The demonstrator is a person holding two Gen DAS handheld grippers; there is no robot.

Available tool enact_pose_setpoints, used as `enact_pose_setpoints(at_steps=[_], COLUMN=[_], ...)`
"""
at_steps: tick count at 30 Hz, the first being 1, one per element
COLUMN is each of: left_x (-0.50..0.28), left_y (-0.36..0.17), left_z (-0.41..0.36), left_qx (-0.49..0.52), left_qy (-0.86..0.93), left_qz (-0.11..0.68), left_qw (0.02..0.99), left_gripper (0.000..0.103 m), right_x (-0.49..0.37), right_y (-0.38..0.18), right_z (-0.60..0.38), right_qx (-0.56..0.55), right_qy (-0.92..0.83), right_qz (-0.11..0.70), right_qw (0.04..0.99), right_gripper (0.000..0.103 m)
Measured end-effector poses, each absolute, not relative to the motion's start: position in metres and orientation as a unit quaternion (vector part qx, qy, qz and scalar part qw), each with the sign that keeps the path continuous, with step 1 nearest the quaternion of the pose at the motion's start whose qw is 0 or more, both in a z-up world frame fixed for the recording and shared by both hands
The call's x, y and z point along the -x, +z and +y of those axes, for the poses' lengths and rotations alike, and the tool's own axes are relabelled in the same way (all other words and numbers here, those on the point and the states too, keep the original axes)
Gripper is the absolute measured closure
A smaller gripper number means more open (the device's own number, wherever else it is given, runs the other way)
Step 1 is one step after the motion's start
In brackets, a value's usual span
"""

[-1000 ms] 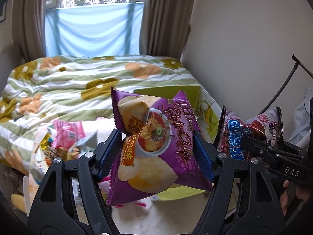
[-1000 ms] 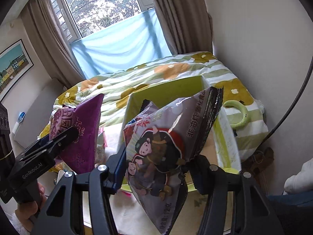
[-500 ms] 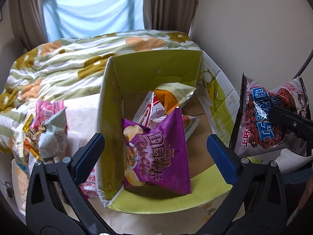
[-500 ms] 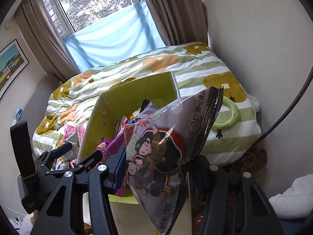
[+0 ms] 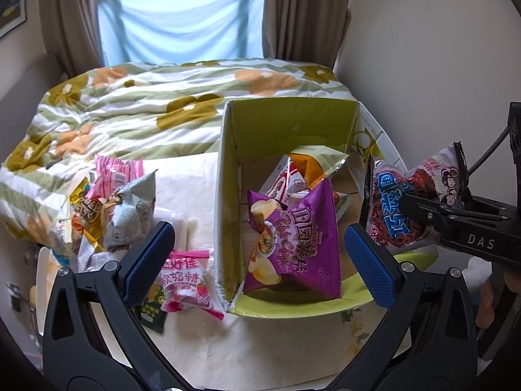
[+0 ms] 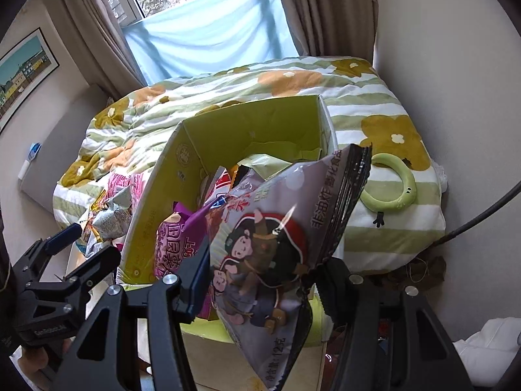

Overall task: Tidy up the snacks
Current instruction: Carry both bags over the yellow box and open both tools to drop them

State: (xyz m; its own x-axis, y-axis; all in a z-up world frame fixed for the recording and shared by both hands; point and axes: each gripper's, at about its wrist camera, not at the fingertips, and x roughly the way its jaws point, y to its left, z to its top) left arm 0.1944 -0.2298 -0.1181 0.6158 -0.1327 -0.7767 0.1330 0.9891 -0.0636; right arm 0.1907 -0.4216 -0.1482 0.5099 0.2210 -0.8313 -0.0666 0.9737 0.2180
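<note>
A green cardboard box (image 5: 289, 120) stands open on the bed's near end. A purple chip bag (image 5: 293, 244) leans inside it on other packets (image 5: 312, 166). My left gripper (image 5: 257, 260) is open and empty, above the box's near left corner. My right gripper (image 6: 260, 280) is shut on a grey snack bag with cartoon figures (image 6: 270, 247), held up over the box's right side; that bag also shows in the left wrist view (image 5: 410, 205). The box (image 6: 247, 127) and purple bag (image 6: 172, 238) show in the right wrist view.
A pile of loose snack packets (image 5: 110, 202) lies left of the box, with a pink candy bag (image 5: 185, 280) near its corner. A floral quilt (image 5: 146, 97) covers the bed. A green ring (image 6: 390, 185) lies on the quilt to the right. A wall stands close on the right.
My left gripper opened and let the purple chip bag drop into the box, then drew back. My right gripper kept the grey bag and moved closer over the box.
</note>
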Motion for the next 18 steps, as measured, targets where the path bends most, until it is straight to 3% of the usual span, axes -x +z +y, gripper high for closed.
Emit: enact_pose_setpoints(at_steps=[7,9,10,11,18], left_x=[-0.186,-0.185,-0.183,-0.182,-0.174], left_y=[-0.118,-0.119,-0.119,-0.119,-0.121], left_z=[-0.22,-0.219,-0.218,-0.217,-0.219], left_qx=[0.013,0.011,0.012,0.013,0.02], left_qy=[-0.054,-0.047,-0.045,-0.043,-0.05], left_qz=[0.432,0.431,0.43,0.429,0.427], left_qw=[0.9,0.901,0.902,0.902,0.903], left_gripper=[0.0,0.0,0.0,0.0,0.0], right_x=[-0.199,-0.199,-0.198,-0.196,-0.179], right_y=[-0.168,-0.173,-0.174,-0.174,-0.168], right_z=[-0.41,-0.41,-0.412,-0.413,-0.413], right_qx=[-0.065,-0.069,-0.076,-0.082,-0.065], right_qy=[0.099,0.087,0.079,0.075,0.077], right_qz=[0.527,0.526,0.522,0.515,0.481], right_qw=[0.842,0.843,0.846,0.85,0.871], right_gripper=[0.046,0.024,0.006,0.001,0.001])
